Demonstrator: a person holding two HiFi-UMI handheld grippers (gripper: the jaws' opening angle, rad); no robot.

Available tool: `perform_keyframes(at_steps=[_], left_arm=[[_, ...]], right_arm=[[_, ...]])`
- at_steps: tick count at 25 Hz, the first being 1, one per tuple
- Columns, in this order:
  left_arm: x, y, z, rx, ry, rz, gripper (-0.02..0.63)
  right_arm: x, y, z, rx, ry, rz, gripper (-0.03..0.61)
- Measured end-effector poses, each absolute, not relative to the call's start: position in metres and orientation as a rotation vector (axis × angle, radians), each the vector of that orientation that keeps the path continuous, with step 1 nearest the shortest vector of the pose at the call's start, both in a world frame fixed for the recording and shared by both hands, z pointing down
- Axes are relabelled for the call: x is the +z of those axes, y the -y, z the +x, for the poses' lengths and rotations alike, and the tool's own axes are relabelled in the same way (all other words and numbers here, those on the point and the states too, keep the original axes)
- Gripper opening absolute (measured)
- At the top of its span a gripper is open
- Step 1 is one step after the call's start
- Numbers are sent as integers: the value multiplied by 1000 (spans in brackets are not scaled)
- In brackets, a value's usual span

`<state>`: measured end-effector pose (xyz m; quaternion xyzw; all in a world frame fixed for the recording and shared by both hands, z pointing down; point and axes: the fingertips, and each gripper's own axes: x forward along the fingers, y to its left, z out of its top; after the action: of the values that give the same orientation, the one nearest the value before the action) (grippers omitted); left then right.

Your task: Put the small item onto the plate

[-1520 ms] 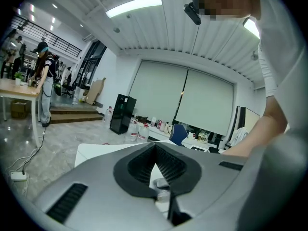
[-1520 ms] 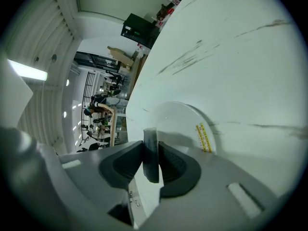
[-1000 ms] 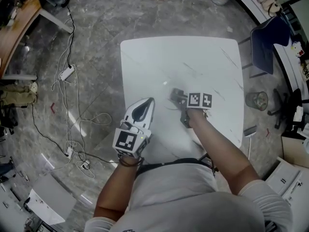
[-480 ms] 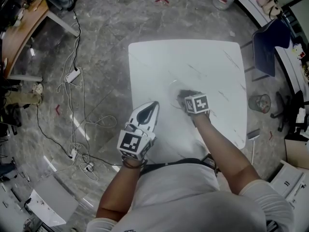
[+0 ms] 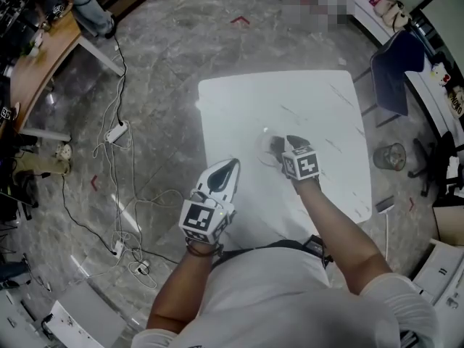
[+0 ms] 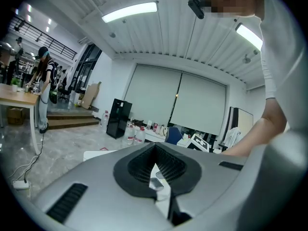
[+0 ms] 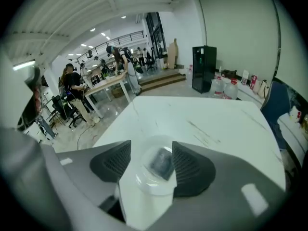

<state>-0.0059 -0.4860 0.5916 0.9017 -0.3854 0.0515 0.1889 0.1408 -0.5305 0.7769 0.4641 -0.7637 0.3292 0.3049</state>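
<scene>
A clear round plate [image 7: 150, 182] stands on the white table [image 5: 312, 107], and a small dark square item [image 7: 161, 161] lies flat in it. My right gripper [image 7: 153, 163] hangs just above it, pointing steeply down. Its jaws have just been opening and now stand wide on either side of the plate, with the pads [image 7: 114, 160] off the item. In the head view the right gripper [image 5: 281, 145] is over the plate [image 5: 262, 149] at the table's middle. My left gripper [image 5: 232, 164] is shut and empty at the table's near-left edge; its tips [image 6: 155, 147] meet.
Cables and a power strip [image 5: 116, 133] trail over the marble floor to the left. A blue chair [image 5: 395, 71] and a wire bin [image 5: 389, 156] stand to the right of the table. People work at a wooden desk [image 7: 108, 83] far off.
My right gripper has rolled its wrist and lifted off the plate, leaving the dark item lying there. The left gripper has risen slightly and drifted forward.
</scene>
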Motion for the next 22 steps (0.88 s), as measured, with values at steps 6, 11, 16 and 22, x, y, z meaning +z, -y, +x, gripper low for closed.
perform_keyframes(at_steps=[6,11,16,22], left_arm=[[549,477,-11,122,1045,2601,6],[497,463,-4,75,980,2689,6],[439,442,8,44,912,2746,6],[360,408,12,-47,870,2831,6]], right_arm=[[666,517,111,690,2243,1331,154],[570,490,102,511,2407,1462,51],[468,443,83,319,2572,1480,3],[357,382,68,154,2735,1513,2]])
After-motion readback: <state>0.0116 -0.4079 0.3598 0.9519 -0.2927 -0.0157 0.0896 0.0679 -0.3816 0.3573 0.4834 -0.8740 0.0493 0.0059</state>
